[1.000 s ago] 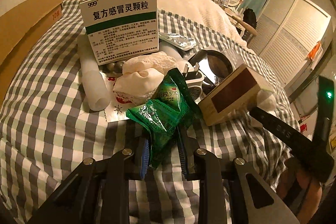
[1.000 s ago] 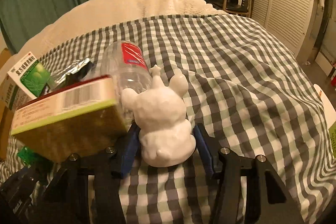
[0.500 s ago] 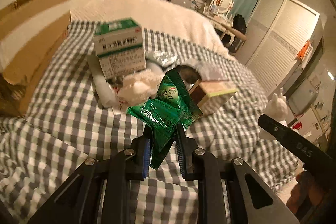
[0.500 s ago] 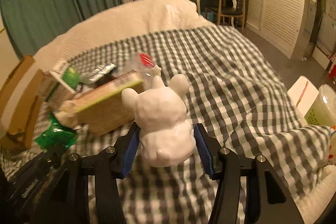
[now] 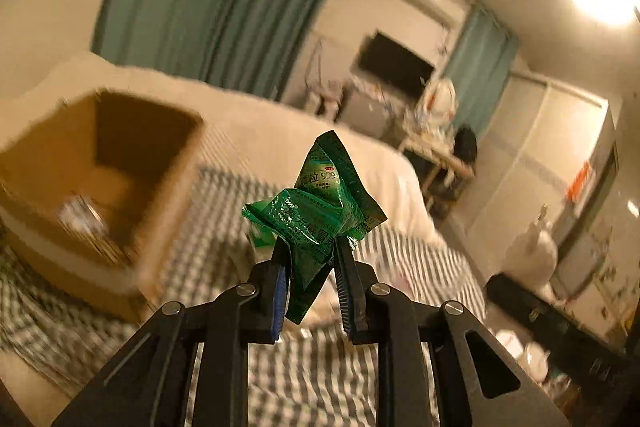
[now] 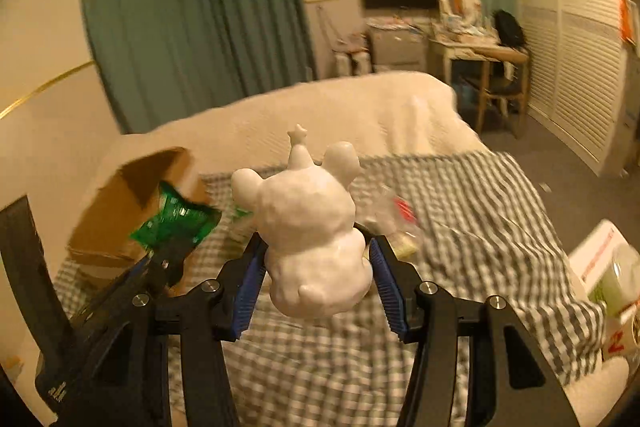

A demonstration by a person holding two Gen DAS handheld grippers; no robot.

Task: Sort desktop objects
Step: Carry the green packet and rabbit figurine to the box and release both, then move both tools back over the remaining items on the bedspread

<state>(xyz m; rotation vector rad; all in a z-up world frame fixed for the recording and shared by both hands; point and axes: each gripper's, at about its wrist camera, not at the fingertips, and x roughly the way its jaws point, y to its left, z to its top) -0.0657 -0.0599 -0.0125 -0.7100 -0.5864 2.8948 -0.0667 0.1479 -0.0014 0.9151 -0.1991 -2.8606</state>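
Mid-sort: my left claw (image 5: 309, 259) pinches a green packet (image 5: 316, 211), my right claw (image 6: 316, 275) grips a white figurine (image 6: 308, 227), both up over the bed (image 6: 460, 211) near the cardboard box (image 5: 100, 187), w/ neither dropped in yet & more bits left on the bed.

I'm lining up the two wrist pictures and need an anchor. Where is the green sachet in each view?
Left wrist view: the green sachet sits centre frame, pinched in the left gripper.
Right wrist view: it is at left of centre, ahead of the left gripper, beside the white figurine.
Shared landmark: the open cardboard box on the checked bedcover.
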